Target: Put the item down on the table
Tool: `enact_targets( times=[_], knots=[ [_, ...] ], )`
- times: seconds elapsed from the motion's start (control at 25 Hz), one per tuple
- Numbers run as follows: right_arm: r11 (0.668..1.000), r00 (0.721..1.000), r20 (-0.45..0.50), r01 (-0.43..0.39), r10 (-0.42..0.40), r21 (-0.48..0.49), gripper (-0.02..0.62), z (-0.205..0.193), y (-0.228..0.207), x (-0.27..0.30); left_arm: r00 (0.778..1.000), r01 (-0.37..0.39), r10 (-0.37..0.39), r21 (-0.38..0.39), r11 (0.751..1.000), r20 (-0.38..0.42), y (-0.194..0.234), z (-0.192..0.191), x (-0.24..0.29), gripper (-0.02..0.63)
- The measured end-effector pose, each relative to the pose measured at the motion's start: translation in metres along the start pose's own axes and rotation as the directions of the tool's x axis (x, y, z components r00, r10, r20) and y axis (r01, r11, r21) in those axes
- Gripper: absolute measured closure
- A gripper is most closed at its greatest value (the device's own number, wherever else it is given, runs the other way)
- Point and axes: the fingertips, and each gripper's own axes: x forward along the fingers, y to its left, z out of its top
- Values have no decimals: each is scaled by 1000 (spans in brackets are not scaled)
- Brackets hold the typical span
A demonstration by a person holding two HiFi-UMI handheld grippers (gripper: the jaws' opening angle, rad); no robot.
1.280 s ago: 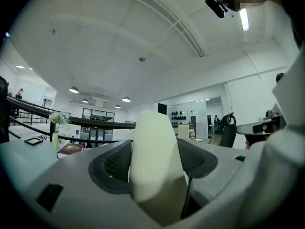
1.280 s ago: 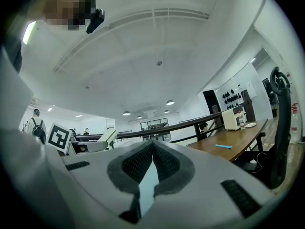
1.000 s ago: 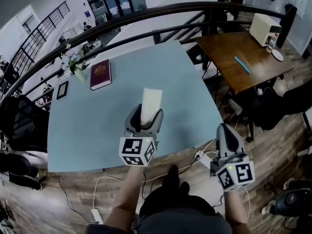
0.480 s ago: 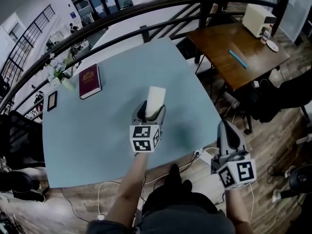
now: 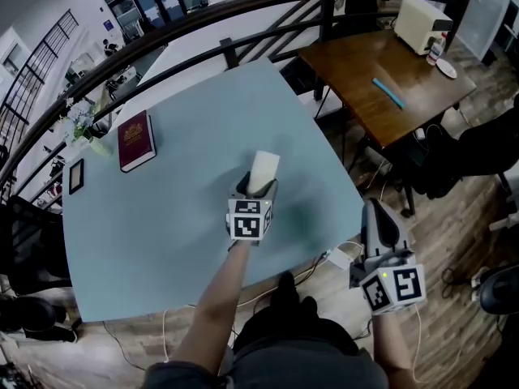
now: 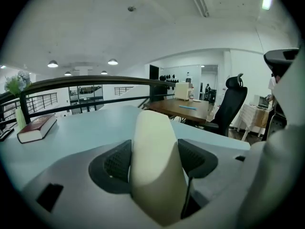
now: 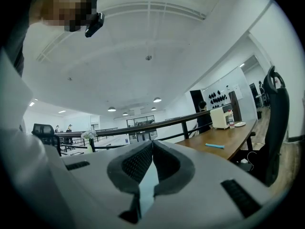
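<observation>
A cream, smooth, rounded block (image 5: pixel 264 171) (image 6: pixel 155 163) stands upright between the jaws of my left gripper (image 5: pixel 258 186) (image 6: pixel 155 161), which is shut on it above the right half of the pale blue table (image 5: pixel 162 209). Whether the block touches the tabletop cannot be told. My right gripper (image 5: pixel 379 227) (image 7: pixel 151 162) hangs off the table's near right corner, over the wooden floor; its jaws meet at the tips with nothing between them.
A dark red book (image 5: pixel 135 140) (image 6: pixel 37 127) lies at the table's far left, beside a vase of flowers (image 5: pixel 81 128) and a small black frame (image 5: pixel 75 176). A black railing (image 5: pixel 203 23) runs behind. A brown table (image 5: pixel 389 71) stands to the right, cables on the floor.
My left gripper has carried the cream block forward and to the right over the blue table. The right gripper has stayed where it was.
</observation>
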Motion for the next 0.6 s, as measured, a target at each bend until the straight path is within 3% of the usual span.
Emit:
enact_targets(
  times=[0.6],
  knots=[
    [1000,1000,-15,1,-1,8,597,-2,-10,0,981,15,-14,0,1000,-193,-9,-48,34,299]
  ],
)
